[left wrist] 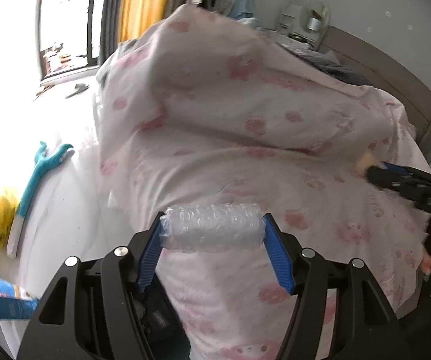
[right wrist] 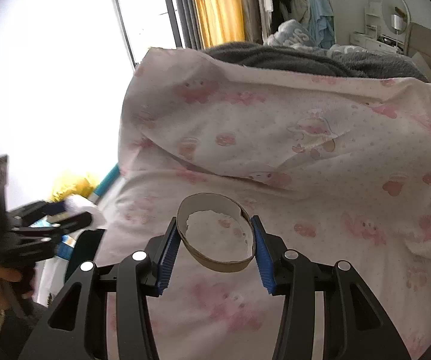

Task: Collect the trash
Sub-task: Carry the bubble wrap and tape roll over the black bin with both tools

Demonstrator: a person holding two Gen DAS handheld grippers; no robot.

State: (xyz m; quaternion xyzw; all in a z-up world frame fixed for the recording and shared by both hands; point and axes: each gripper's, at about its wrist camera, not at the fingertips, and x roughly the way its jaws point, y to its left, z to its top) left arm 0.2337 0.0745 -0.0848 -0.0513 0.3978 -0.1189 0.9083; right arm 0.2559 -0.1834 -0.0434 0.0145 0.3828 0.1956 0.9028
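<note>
Left gripper (left wrist: 213, 230) is clamped on a clear, crinkled bubble-wrap roll (left wrist: 212, 226); right gripper (right wrist: 214, 240) pinches a squashed brown cardboard ring (right wrist: 215, 234) with a torn inner edge, both above the pink-patterned quilt (right wrist: 305, 156).

Bubble wrap roll (left wrist: 212, 228): clear glossy plastic, bumpy. Cardboard ring (right wrist: 217, 235): matt brown paperboard, torn inner edge. Quilt (right wrist: 275, 138) beneath both: soft matt cloth, pink print. Finger pads (right wrist: 167, 252): ribbed blue.

Bubble-wrap roll (left wrist: 212, 225) crosswise between fingers; cardboard ring (right wrist: 217, 237) squashed oval.
</note>
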